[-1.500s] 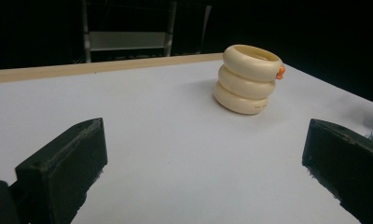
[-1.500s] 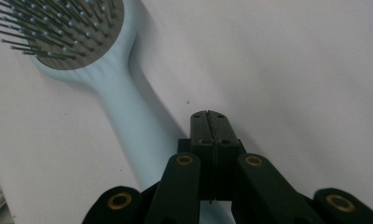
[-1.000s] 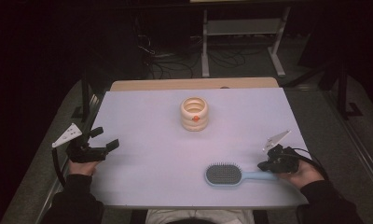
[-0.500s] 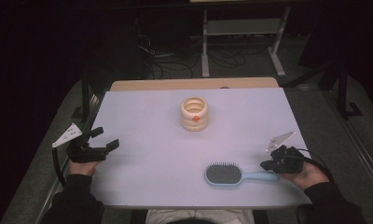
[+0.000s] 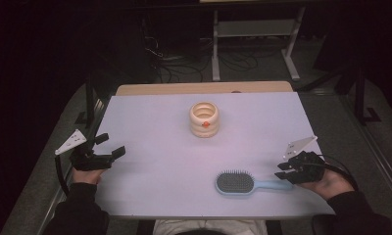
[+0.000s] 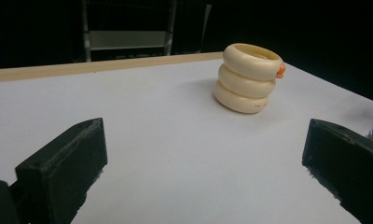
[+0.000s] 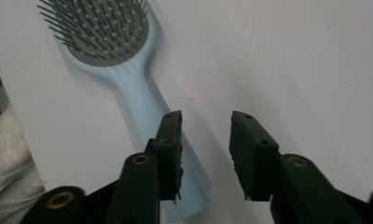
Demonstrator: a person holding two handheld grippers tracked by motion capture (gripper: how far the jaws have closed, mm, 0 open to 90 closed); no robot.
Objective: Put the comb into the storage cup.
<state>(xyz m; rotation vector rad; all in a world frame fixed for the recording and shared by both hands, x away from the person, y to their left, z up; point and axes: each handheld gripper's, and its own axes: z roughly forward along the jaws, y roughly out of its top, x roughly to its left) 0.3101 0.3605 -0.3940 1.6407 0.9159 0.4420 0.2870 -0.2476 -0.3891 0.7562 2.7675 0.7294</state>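
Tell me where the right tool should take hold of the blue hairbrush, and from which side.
Grip the hairbrush on its slim handle, from above, one jaw on each long side. It lies flat, bristles up, and the handle points toward the right tool, whose jaws have just been opening and stand above the handle's end, holding nothing. The wide bristled head looks a poorer hold.

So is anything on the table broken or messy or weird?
Nothing stands out. The blue hairbrush lies flat, bristles up, near the front edge, with the right gripper open just above its handle. The cream ring-shaped cup stands upright in the middle. Nothing looks spilled or cracked.
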